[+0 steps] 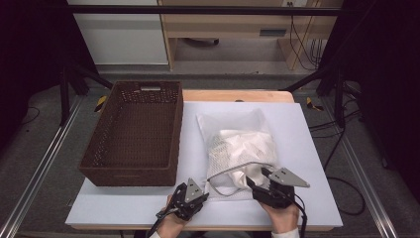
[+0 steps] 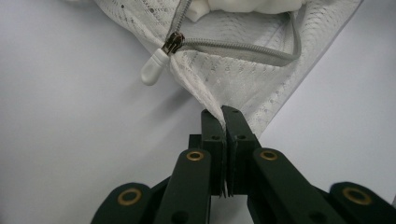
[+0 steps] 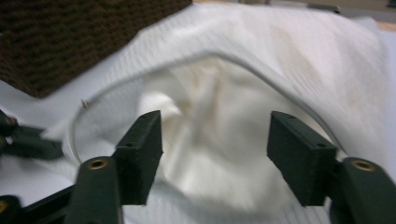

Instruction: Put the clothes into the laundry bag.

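The basket (image 1: pixel 132 134) walls off my nine to eleven o'clock. The bag (image 1: pixel 240 148) fills twelve, its mouth gaping before my right fingers (image 3: pixel 299 154). Bare worktop (image 1: pixel 307 148) lies free at two to three.

The setting looks like a lab or recording room arranged for handling trials. A white worktop (image 1: pixel 307 163) sits at the centre inside a frame of metal rails (image 1: pixel 37 173) that run along its 9 and 3 o'clock sides. Black curtains (image 1: pixel 29 54) close off both flanks. Loose cables (image 1: pixel 341 144) trail over the grey floor at 3 o'clock, and yellow-black hazard tape (image 1: pixel 100 103) marks the floor near 10 o'clock. At 12 o'clock stands plain wooden office furniture (image 1: pixel 223 25) with more cables hanging beside it.
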Tool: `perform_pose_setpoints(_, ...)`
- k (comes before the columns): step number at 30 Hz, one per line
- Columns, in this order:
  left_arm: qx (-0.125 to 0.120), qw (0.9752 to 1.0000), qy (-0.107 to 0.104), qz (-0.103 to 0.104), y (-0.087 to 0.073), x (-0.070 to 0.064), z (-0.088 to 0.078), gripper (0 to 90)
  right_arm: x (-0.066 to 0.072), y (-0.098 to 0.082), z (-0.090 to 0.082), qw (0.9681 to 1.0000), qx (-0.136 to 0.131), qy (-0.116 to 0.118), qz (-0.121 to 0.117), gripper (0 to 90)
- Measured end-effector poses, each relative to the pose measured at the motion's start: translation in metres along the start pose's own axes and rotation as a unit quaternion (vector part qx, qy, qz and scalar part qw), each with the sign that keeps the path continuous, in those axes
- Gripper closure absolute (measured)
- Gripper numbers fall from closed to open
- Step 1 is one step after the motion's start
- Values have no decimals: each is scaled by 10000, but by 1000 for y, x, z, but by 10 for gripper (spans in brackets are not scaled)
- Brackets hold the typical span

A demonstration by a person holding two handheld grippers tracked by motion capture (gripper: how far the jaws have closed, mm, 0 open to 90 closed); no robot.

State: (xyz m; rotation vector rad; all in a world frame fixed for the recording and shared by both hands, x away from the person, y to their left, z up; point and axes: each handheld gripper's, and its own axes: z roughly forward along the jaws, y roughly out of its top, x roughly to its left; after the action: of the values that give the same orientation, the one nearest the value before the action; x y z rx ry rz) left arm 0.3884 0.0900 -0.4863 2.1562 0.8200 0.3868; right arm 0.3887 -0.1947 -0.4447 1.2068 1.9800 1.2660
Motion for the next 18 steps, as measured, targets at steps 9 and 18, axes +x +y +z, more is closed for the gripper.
perform_pose_setpoints(9,-41,10000,-4,-47,0,1,1,870,-20,-25,34,9957,813,356,254,621)
perform_pose_setpoints(18,28,10000,-16,6,2,1,1,874,5,0,74,9982,566,87,-181,830)
